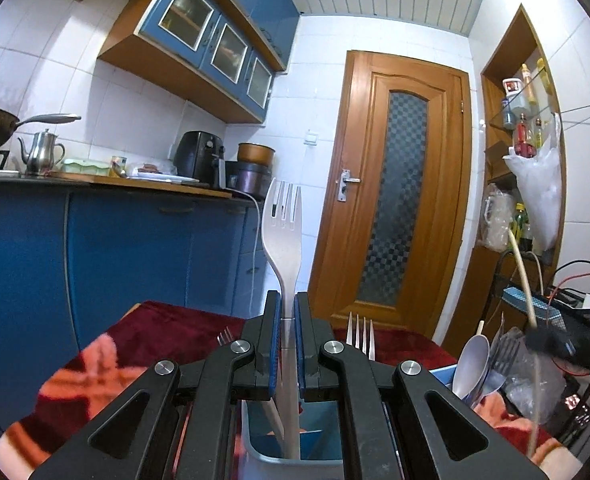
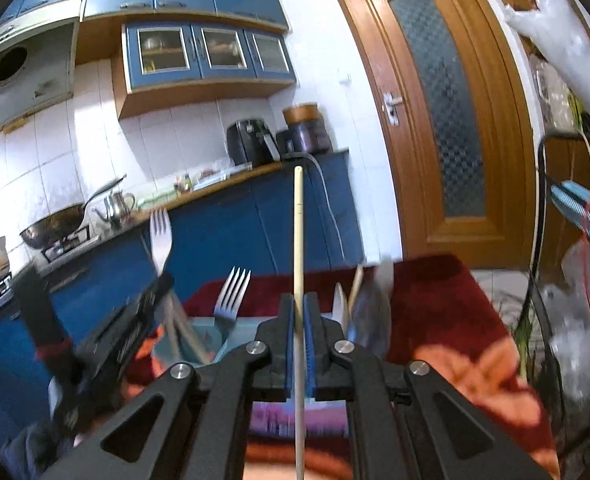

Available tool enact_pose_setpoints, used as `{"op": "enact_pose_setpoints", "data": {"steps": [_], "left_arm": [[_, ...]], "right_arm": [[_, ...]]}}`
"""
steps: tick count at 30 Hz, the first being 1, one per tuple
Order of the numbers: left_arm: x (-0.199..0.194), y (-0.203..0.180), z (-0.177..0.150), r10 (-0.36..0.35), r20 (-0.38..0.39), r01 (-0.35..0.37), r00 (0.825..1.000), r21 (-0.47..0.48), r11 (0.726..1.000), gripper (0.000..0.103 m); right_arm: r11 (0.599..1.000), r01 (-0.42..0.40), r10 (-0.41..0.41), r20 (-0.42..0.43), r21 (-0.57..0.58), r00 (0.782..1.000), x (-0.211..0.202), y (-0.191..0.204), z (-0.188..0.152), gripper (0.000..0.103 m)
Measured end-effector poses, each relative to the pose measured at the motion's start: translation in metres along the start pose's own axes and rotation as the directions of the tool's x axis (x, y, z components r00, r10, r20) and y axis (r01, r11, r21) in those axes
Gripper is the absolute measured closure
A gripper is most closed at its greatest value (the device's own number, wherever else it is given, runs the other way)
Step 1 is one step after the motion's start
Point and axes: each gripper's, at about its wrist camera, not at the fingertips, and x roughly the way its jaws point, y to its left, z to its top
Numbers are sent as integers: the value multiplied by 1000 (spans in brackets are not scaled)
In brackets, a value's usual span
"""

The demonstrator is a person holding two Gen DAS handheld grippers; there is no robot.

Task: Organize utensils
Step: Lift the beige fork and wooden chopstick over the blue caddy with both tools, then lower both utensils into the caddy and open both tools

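In the left wrist view, the left claw (image 1: 288,344) is clamped on the neck of a white plastic fork (image 1: 282,236), tines up, its handle running down into a blue-grey utensil holder (image 1: 255,432) directly below. Holding it upright by the neck looks meant to let the handle drop straight into the compartment. A metal fork (image 1: 359,336) stands behind the right finger, and another fork's tines show at the left. To the right, a spoon (image 1: 471,364) and more utensils stand in another section, with the right claw and its chopstick (image 1: 521,272) beyond. All of this sits on a tabletop (image 1: 167,328) covered with a red patterned cloth.

In the right wrist view, the right claw (image 2: 299,344) is closed on a single pale chopstick (image 2: 298,240), held vertical, probably for the same straight drop. The holder (image 2: 207,332) lies ahead to the left, where the left claw (image 2: 151,300) grips the white fork. A metal fork (image 2: 231,292) stands in it; spoons are blurred just right of the claw.
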Motion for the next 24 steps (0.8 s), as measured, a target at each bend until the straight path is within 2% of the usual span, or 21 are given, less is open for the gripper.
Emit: {"op": "enact_pose_setpoints", "data": {"steps": [10,14,24], "left_arm": [[0,4,-4,5,-3,-5,1000,-8,1000,96],[0,1,-3,4,-3,-4,1000,-5,1000,96],[-1,1,-5,0,-5,0,1000,-1,1000,96]], "right_arm": [[998,49,-45,102,-34,994,46,5,10,96],[998,52,-49,92,-32,995,58,6,3,96],[999,37,-36,38,-32,999,58,1,-15,96]]}}
